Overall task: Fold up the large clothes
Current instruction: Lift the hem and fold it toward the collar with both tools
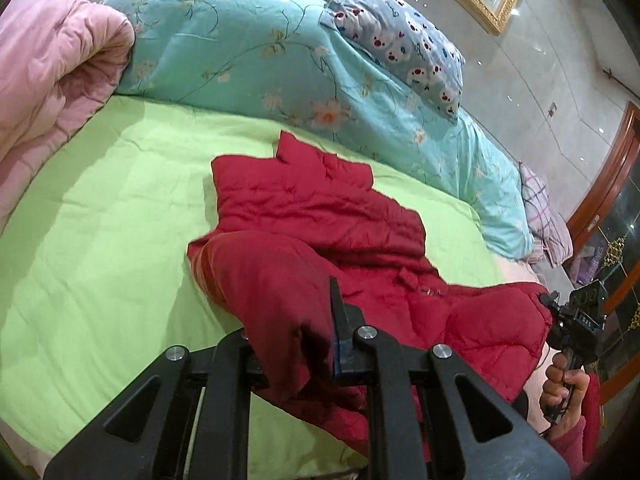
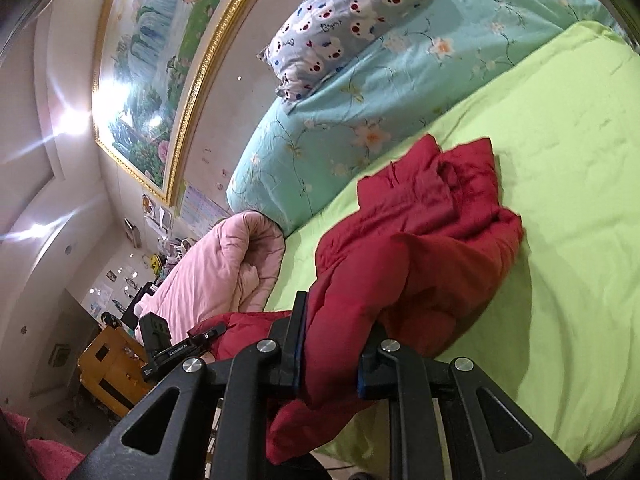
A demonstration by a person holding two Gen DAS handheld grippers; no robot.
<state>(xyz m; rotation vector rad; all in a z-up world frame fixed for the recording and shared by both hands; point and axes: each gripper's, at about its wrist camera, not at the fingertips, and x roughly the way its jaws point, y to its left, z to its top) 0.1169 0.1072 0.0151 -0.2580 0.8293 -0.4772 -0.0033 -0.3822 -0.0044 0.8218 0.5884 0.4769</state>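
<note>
A red quilted jacket [image 1: 320, 216] lies crumpled on the lime-green bedsheet [image 1: 100, 216], its collar towards the pillows. My left gripper [image 1: 296, 340] is shut on one near edge of the jacket, and the cloth drapes over and hides its left finger. My right gripper [image 2: 336, 340] is shut on another bunch of the jacket [image 2: 420, 232], which hangs down between its fingers. Both held edges are lifted off the sheet. In the left wrist view the right gripper [image 1: 550, 300] shows at the jacket's right side, held by a hand [image 1: 564, 388]. The left gripper [image 2: 212, 332] appears low on the left in the right wrist view.
A teal floral duvet [image 1: 248, 52] and a bear-print pillow [image 1: 404, 40] lie along the head of the bed. A rolled pink quilt [image 1: 52, 76] lies at one side, a checked pillow [image 1: 540, 208] at the other. A gold-framed painting [image 2: 160, 60] hangs on the wall; a wooden chair [image 2: 108, 364] stands beside the bed.
</note>
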